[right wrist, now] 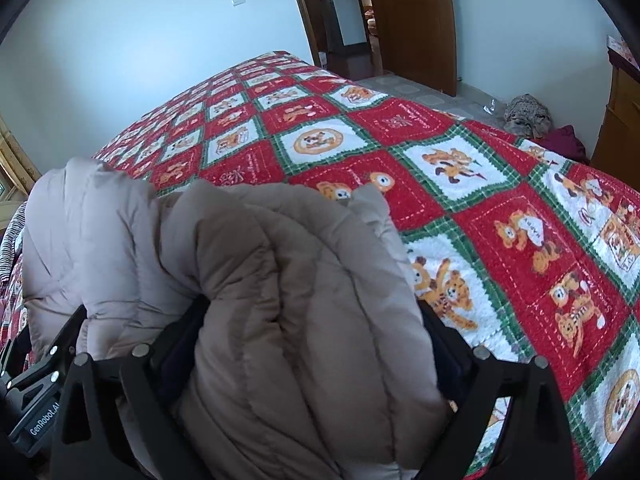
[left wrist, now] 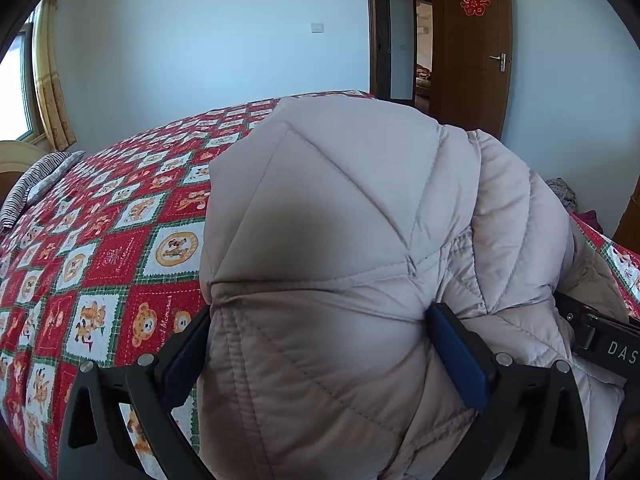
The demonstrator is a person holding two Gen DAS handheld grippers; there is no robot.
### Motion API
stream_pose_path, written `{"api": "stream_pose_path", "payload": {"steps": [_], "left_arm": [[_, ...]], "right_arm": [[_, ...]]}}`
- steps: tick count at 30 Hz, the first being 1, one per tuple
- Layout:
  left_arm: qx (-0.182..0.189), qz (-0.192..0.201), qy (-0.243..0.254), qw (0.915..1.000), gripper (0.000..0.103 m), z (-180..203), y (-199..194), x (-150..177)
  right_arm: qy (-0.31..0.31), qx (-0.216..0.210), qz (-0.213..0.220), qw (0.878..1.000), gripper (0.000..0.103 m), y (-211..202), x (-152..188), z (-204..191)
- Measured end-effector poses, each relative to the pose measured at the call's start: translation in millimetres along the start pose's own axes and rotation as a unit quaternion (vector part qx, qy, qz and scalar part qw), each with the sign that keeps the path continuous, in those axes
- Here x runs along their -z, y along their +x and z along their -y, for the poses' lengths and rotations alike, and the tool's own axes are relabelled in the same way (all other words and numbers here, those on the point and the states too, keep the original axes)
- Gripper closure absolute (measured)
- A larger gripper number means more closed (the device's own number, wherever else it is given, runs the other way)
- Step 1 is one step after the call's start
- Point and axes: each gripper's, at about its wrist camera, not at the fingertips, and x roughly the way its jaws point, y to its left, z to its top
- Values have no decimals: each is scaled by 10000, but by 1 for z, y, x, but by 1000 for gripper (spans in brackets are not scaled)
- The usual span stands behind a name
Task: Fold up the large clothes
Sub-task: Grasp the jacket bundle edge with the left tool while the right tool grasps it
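A puffy beige quilted down jacket (left wrist: 340, 220) is bunched up over a bed with a red, white and green bear-patterned quilt (left wrist: 100, 240). My left gripper (left wrist: 320, 332) is shut on a thick fold of the jacket, its blue pads (left wrist: 460, 360) pressed into both sides. The right gripper's body shows at the right edge of the left wrist view (left wrist: 600, 340). In the right wrist view my right gripper (right wrist: 312, 328) is shut on another thick folded part of the jacket (right wrist: 300, 280), held above the quilt (right wrist: 500, 208). The left gripper's body (right wrist: 36, 392) shows at lower left.
A striped cloth (left wrist: 32, 184) lies by the headboard at the left. An open wooden door (left wrist: 472, 40) and doorway stand beyond the bed's far end. Clothes lie on the floor (right wrist: 528, 116) beside a wooden cabinet (right wrist: 616, 120) at the right.
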Motion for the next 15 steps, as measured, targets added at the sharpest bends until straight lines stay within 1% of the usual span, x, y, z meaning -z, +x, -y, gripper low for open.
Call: {"api": "stream_pose_path", "payload": {"steps": [11, 15], "left_arm": [[-28, -18, -7, 10000, 1, 2, 5, 1], [-16, -83, 8, 10000, 0, 3, 7, 1]], "right_arm": [[30, 12, -44, 10000, 4, 8, 1, 1], [46, 6, -108, 9999, 3, 10, 1, 1]]}}
